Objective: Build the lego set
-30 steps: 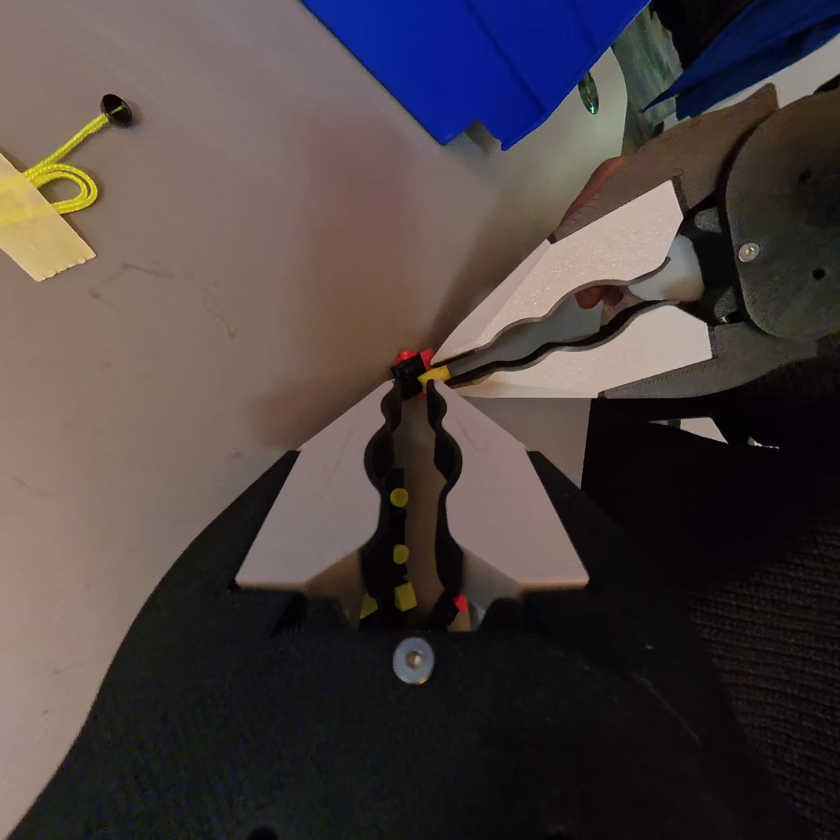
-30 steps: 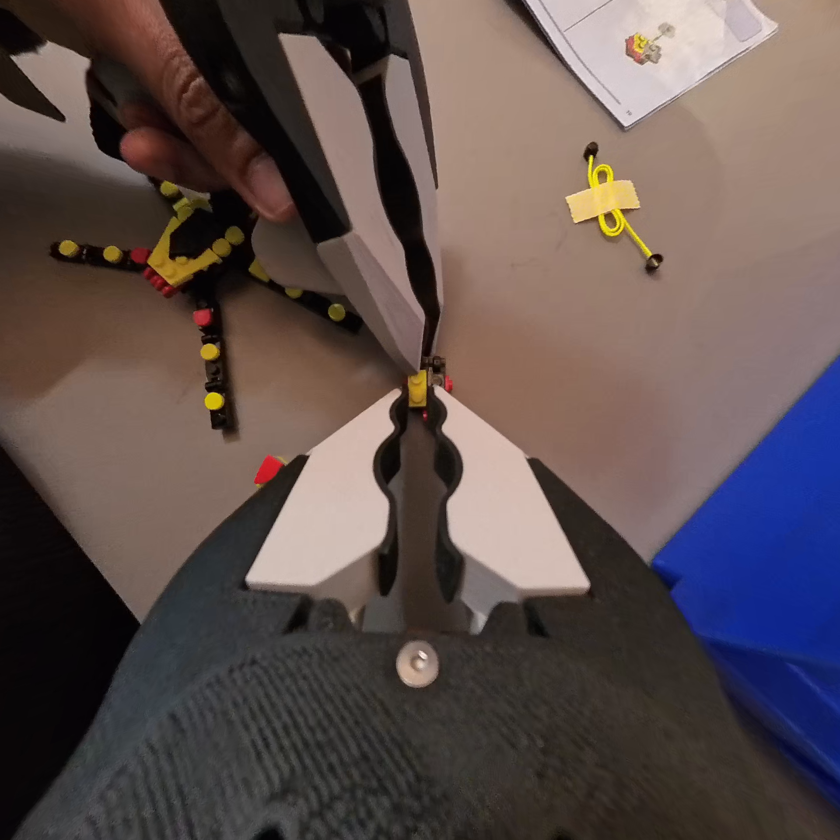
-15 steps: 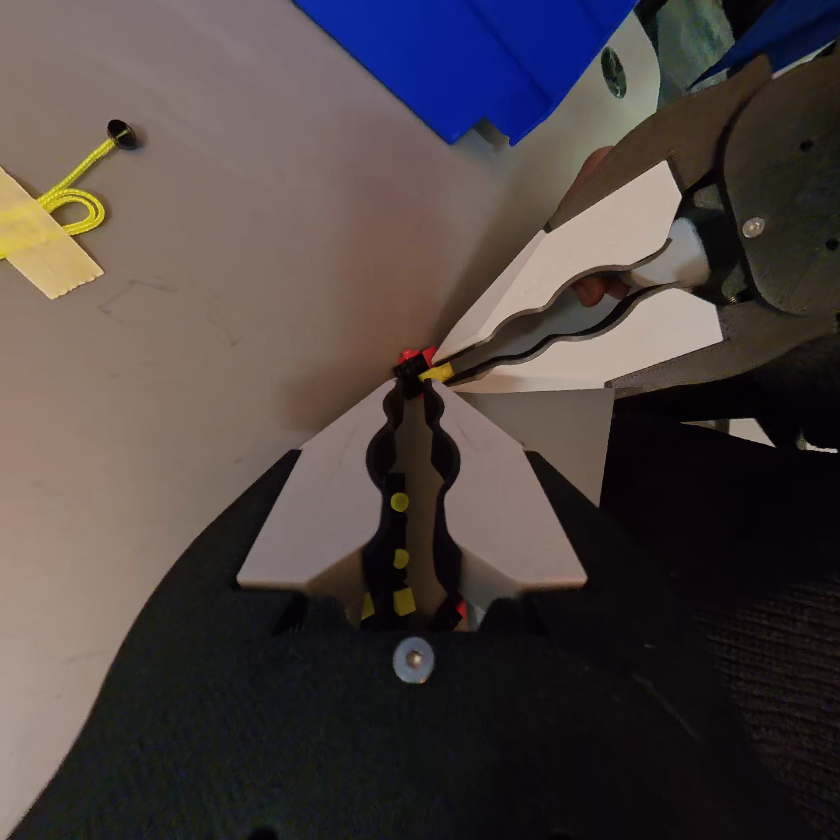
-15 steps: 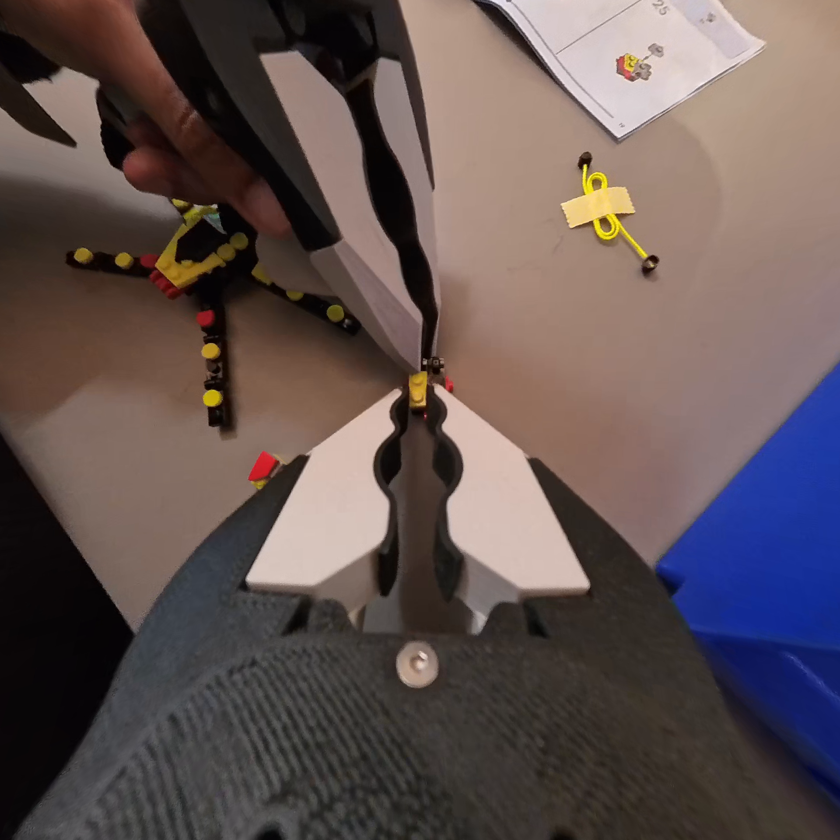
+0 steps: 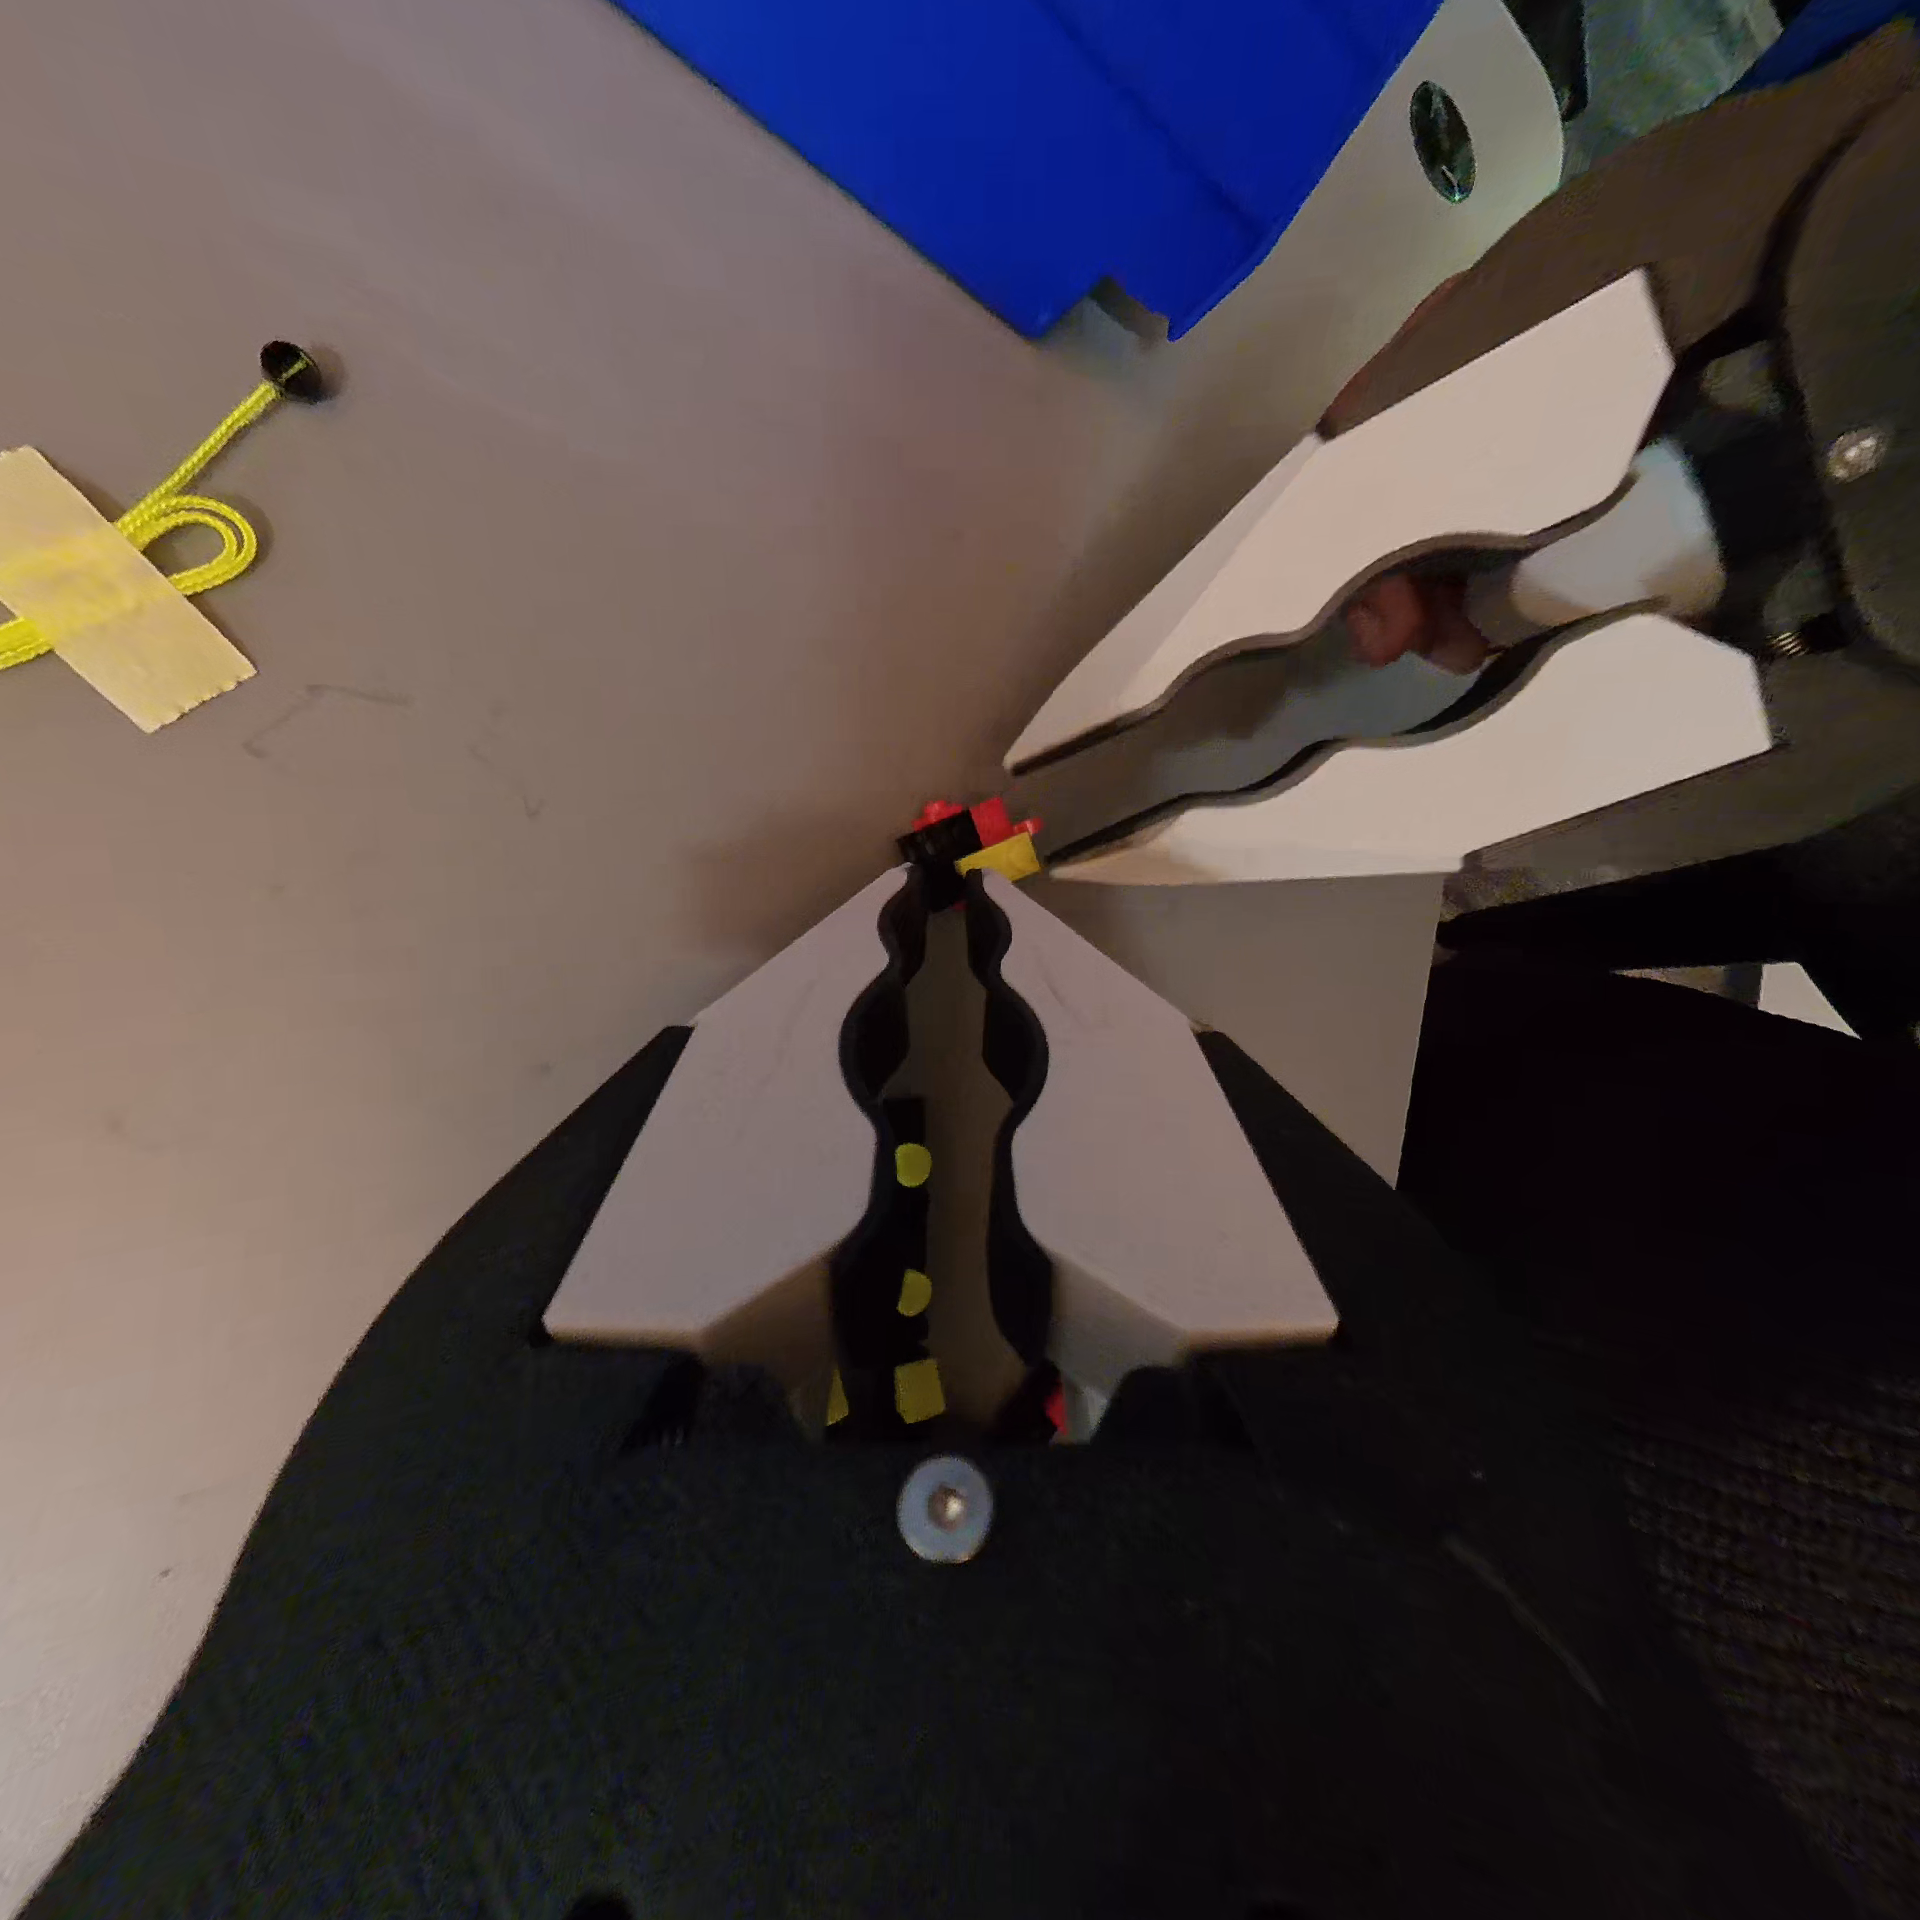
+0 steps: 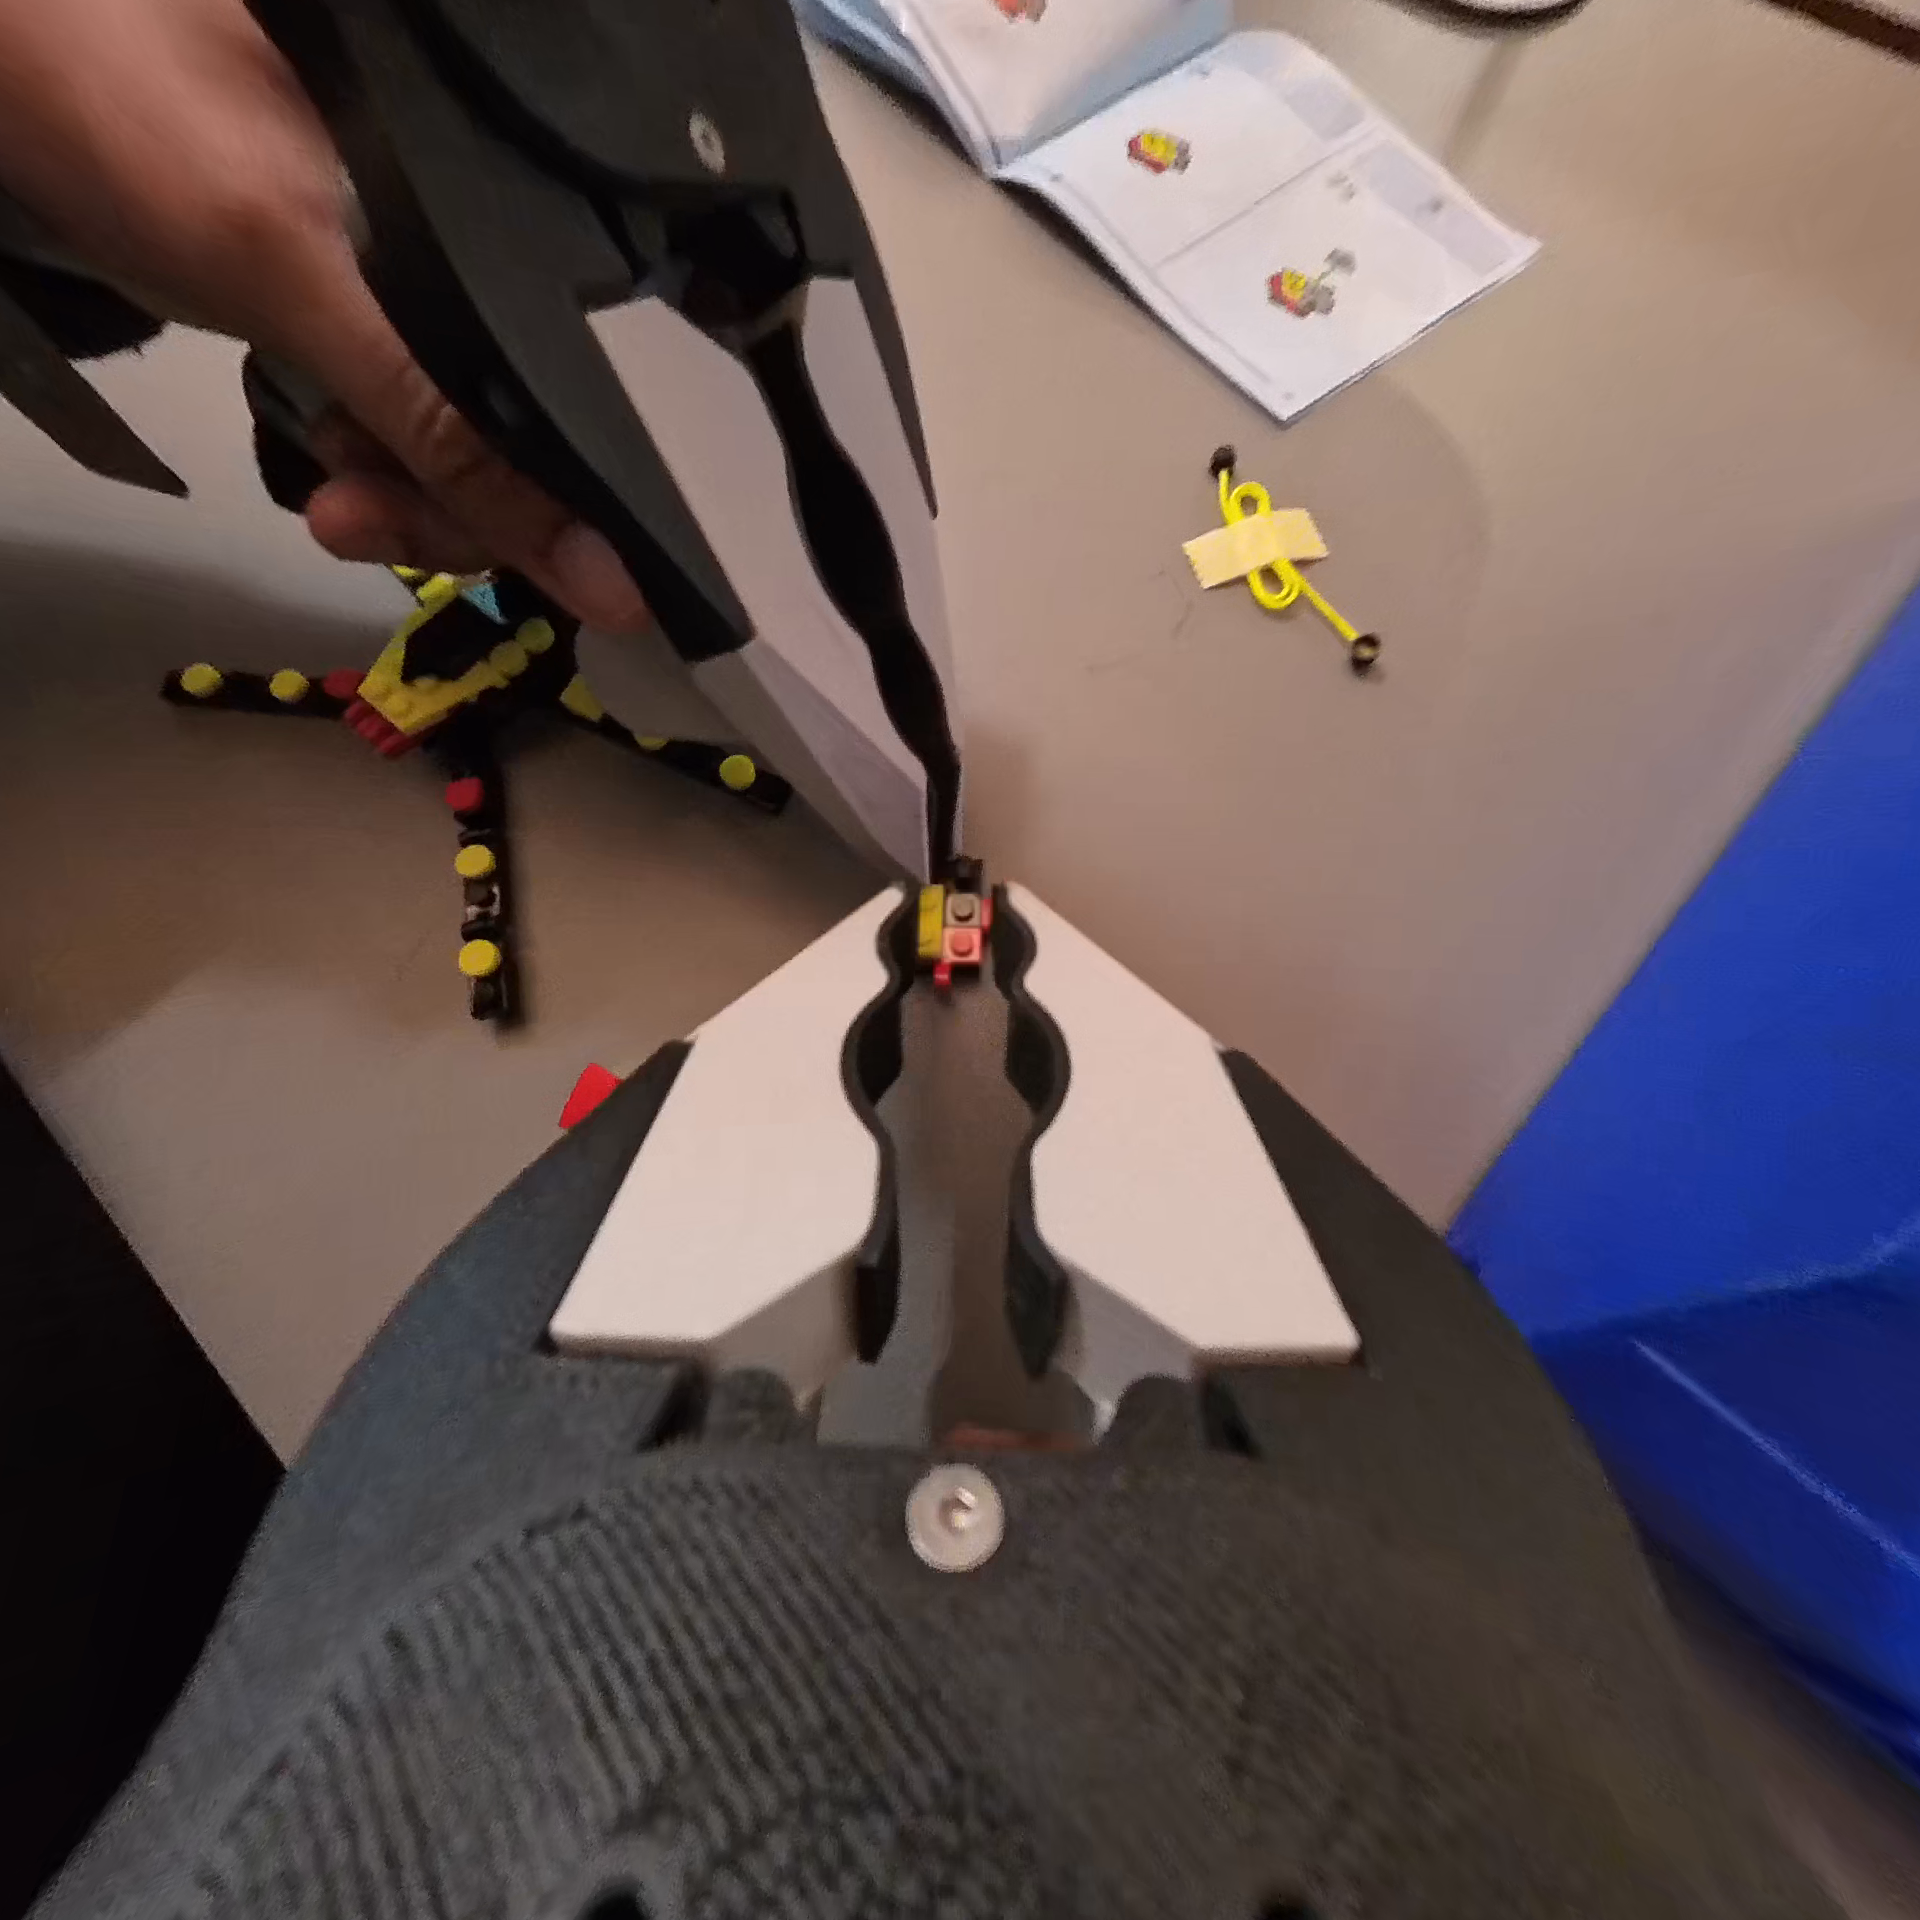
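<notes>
A small lego assembly (image 5: 971, 840) of black, red, yellow and grey pieces is held in the air between both grippers, above the tan table (image 5: 520, 935). My left gripper (image 5: 940, 883) is shut on its black end. It also shows in the right wrist view (image 6: 951, 862), coming down from above. My right gripper (image 6: 951, 904) is closed on the yellow, grey and red end (image 6: 954, 930). In the left wrist view it (image 5: 1031, 816) comes in from the right. A spider-like lego model (image 6: 447, 686), with black legs and yellow and red studs, lies on the table at left.
A blue bin (image 6: 1714, 1143) stands at the right, also in the left wrist view (image 5: 1039, 135). An open instruction booklet (image 6: 1247, 208) lies at the back. A taped yellow string (image 6: 1262, 551) lies mid-table. A loose red piece (image 6: 587, 1091) lies by my right gripper. A hand (image 6: 312, 364) holds the left gripper. Less than 4 cm separates the two grippers' tips.
My right gripper's jaws stand a little wider, and the assembly sits deeper between its tips, now showing grey and red faces. Both grippers have shifted slightly; more of the booklet shows.
</notes>
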Available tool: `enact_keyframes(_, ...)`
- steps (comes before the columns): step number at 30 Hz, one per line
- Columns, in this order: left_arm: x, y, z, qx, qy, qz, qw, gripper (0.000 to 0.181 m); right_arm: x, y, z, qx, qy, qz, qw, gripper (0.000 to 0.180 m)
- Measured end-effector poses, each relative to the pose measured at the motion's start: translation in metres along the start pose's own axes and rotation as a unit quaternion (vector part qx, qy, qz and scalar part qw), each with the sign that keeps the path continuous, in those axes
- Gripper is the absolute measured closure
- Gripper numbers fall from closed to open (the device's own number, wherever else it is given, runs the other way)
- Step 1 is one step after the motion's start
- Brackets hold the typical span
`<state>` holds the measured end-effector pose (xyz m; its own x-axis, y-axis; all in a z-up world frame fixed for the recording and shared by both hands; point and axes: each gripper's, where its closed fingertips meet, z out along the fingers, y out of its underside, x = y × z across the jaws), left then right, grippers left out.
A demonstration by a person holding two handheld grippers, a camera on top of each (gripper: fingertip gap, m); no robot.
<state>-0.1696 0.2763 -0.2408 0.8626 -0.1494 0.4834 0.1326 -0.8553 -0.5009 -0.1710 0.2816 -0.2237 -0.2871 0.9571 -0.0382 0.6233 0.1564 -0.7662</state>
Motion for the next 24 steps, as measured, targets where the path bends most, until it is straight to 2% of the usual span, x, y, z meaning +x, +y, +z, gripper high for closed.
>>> enact_keyframes(2,0.0,0.0,0.0,0.0,0.002,-0.002,1.0,0.175,0.001,-0.002,-0.003,0.006,0.003,-0.005,1.0,0.18)
enact_keyframes(8,0.0,-0.001,0.001,-0.001,0.004,-0.005,1.0,0.175,-0.005,0.008,0.007,-0.023,0.002,-0.036,0.999,0.18)
enact_keyframes(24,0.002,-0.001,0.003,0.003,0.008,-0.009,1.0,0.174,-0.006,0.012,0.008,-0.009,-0.015,0.012,1.0,0.18)
